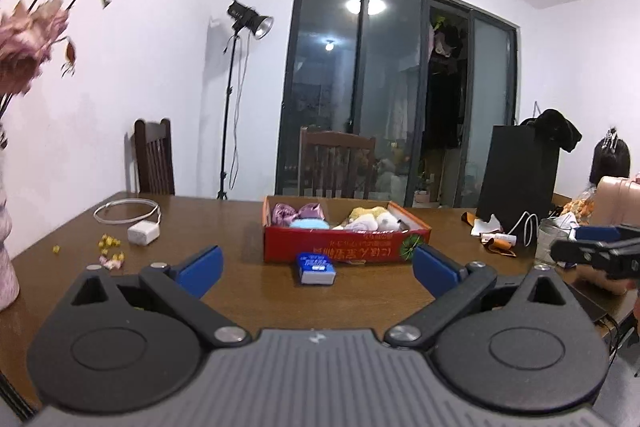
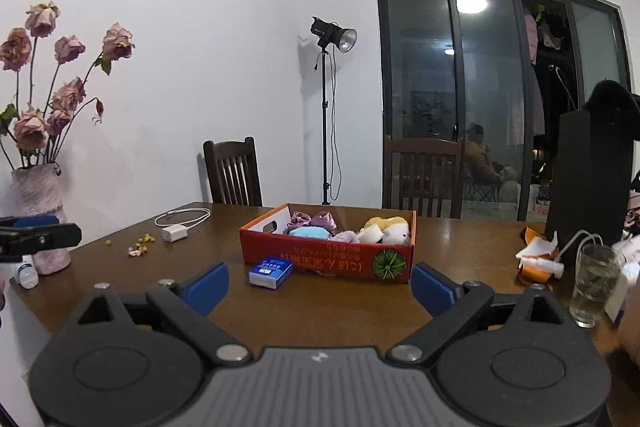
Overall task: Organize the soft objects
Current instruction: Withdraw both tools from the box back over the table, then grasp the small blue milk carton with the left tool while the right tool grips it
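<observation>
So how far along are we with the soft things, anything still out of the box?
Looks nearly done: the purple bows, blue plush and cream plush toys all lie inside the red box. Nothing is in hand; left gripper and right gripper are open and empty. No soft items show loose on the table, only a small blue packet.

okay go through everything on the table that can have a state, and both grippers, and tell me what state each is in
left gripper: open, holding nothing
right gripper: open, holding nothing
red box: lidless, upright, soft items inside
soft toys: lying in the box
blue pack: closed, flat on the table, beside the box
glass: upright
charger: cable coiled beside it
studio lamp: appears off
</observation>
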A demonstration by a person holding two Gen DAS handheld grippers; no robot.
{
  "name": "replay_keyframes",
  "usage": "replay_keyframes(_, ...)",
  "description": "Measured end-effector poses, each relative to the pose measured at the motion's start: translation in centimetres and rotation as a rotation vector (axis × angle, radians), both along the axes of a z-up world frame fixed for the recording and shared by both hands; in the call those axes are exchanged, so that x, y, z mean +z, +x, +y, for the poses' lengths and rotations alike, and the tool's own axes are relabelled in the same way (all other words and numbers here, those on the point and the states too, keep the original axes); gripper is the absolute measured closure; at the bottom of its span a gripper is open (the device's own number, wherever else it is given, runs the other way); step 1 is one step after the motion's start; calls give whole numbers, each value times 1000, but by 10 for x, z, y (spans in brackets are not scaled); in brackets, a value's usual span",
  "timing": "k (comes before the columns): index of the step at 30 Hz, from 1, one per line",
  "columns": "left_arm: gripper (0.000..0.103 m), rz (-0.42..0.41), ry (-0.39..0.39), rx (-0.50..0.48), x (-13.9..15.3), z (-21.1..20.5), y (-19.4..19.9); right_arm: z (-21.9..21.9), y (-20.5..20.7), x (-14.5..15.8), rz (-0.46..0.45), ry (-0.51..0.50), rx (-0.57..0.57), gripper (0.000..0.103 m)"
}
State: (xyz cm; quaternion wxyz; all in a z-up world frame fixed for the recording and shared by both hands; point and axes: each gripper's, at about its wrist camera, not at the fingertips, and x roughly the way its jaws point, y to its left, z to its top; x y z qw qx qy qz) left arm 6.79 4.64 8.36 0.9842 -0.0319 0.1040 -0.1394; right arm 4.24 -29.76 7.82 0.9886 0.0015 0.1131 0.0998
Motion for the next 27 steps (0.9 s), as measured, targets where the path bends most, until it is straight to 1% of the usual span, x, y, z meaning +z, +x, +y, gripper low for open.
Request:
replay_keyframes(2, 0, 10, 5, 16, -3, 2, 4, 2, -6, -6, 12, -5, 11, 2)
replay_keyframes(4, 0, 28, 10, 37, -4, 2, 11, 3, -2, -9, 28, -10, 15, 2)
replay_keyframes(7, 0, 33, 24, 40, -7, 1, 22, 6, 11, -14, 46, -12, 14, 2)
replay_keyframes(10, 0, 53, 35, 42, -15, 0, 37, 16, 32, -21, 65, -21, 38, 2)
replay_keyframes(13, 0, 97, 39, 60, -27, -1, 59, 32, 66, -35, 117, -38, 71, 2)
replay_keyframes(16, 0, 147, 37, 58, -42, 1, 85, 51, 104, -52, 182, -56, 111, 3)
replay_keyframes(20, 0, 214, 44, 91, -58, 7, 118, 78, 162, -68, 252, -52, 184, 3)
replay_keyframes(22, 0, 241, 28, 107, -64, 12, 132, 90, 194, -73, 290, -66, 189, 3)
replay_keyframes(24, 0, 264, 9, 115, -69, 18, 145, 103, 228, -78, 321, -56, 198, 4)
replay_keyframes(27, 0, 286, 5, 128, -74, 22, 159, 120, 274, -84, 359, -44, 182, 5)
